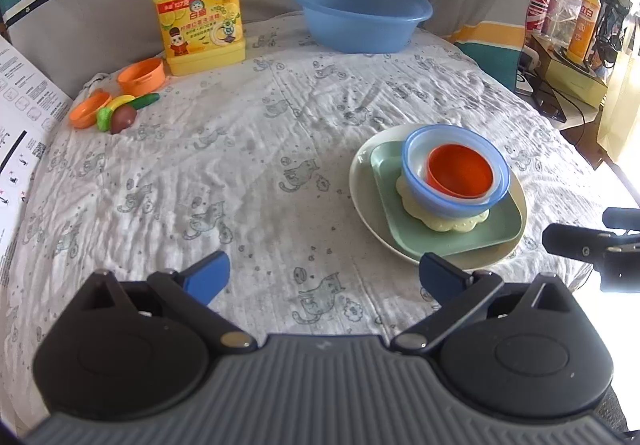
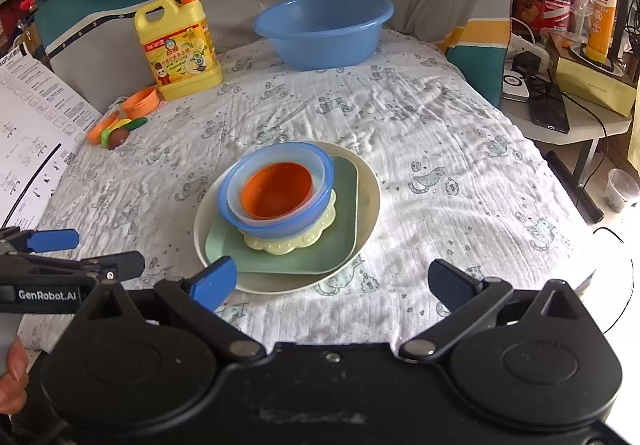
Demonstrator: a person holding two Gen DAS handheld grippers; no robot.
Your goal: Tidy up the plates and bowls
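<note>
Nearest the lens, the right gripper (image 2: 332, 283) hangs just above the cat-printed white cloth (image 2: 440, 149) with its blue-padded fingers (image 2: 214, 281) spread wide and grasping nothing, the left pad overlapping the near rim of the round cream plate (image 2: 370, 189). That plate carries the whole stack: a pale green square plastic tray (image 2: 348, 181) lies on it, a pale yellow scalloped plate (image 2: 280, 245) on the tray, a blue plastic bowl (image 2: 236, 213) on that, a translucent white bowl (image 2: 240, 205) nested inside the blue one, and a small orange bowl (image 2: 276, 193) innermost. The left gripper (image 1: 324, 277) is likewise released, its fingers (image 1: 210, 277) wide apart over bare cloth, with the stack just beyond its right finger; from the right wrist view it shows at the left edge, beside the plate and not touching it. At the far side of the cloth stand a large blue plastic basin (image 2: 324, 29) and a yellow detergent jug with an orange pump (image 2: 180, 45), well apart from the stack. Near the jug lie two small orange toy cups (image 1: 142, 75) and several plastic toy fruits and vegetables (image 1: 120, 113). A printed instruction sheet (image 1: 24, 117) lies along the left edge.
</note>
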